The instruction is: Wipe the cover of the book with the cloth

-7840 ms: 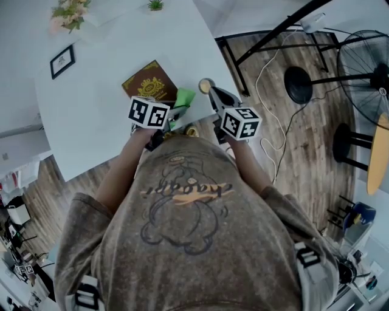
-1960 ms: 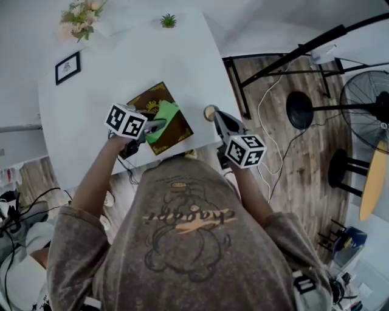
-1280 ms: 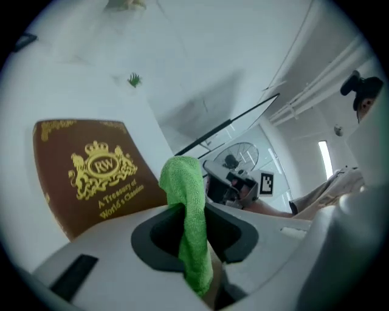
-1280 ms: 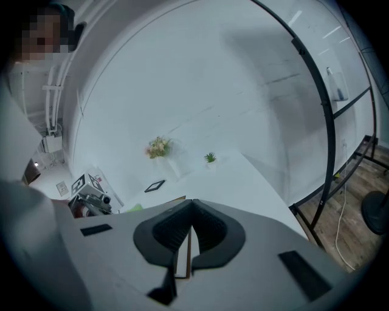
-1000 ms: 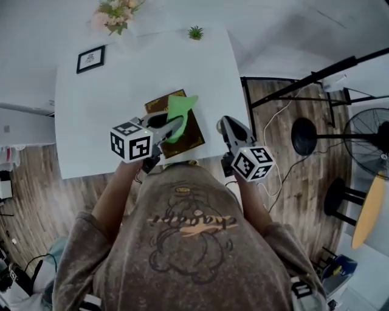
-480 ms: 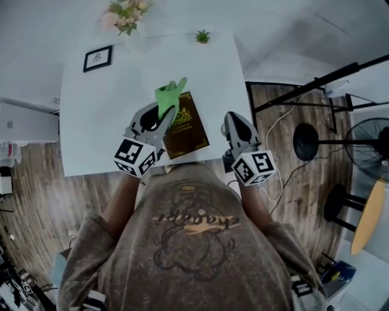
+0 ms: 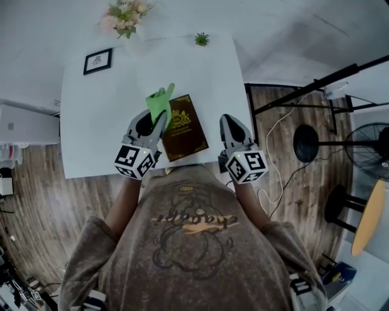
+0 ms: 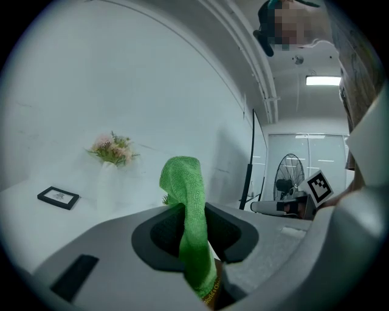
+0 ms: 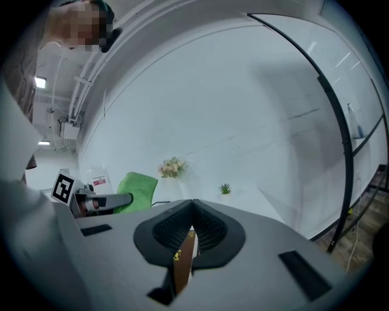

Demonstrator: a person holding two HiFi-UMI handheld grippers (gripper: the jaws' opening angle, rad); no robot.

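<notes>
Between the left fingers (image 8: 157, 235): the green cloth (image 8: 184, 182), clenched tight. Its free end stands out past the tips, limp and unsupported.
Under that grip: a brown sliver with gold print, most likely the book (image 7: 185, 130).
Between the right fingers (image 9: 214, 229): no cloth, and the tips are closed on each other. A thin brown-and-gold strip shows in the slit below them. I cannot tell whether it is nipped there or only seen through the slit.
Book's place: flat on the table (image 7: 97, 121), close to its near edge, crest side up, with a gripper on either side.
Cloth to book: in the head view the free end lies over the book's far left corner. Whether it touches the cover cannot be told.
Right fingers to book: just beside its right edge.
Far side of the table: a frame (image 7: 98, 61), flowers (image 7: 126, 12) and a plant (image 7: 202, 40), all well apart from the book.
Step in hand: wiping, by my judgement, at the far left end of the cover.
Next move calls for: lowering the cloth so a broad fold presses on the cover, then drawing it toward the near right. Keep the pressure light, since the loose book may slide; the right fingers could steady it.
</notes>
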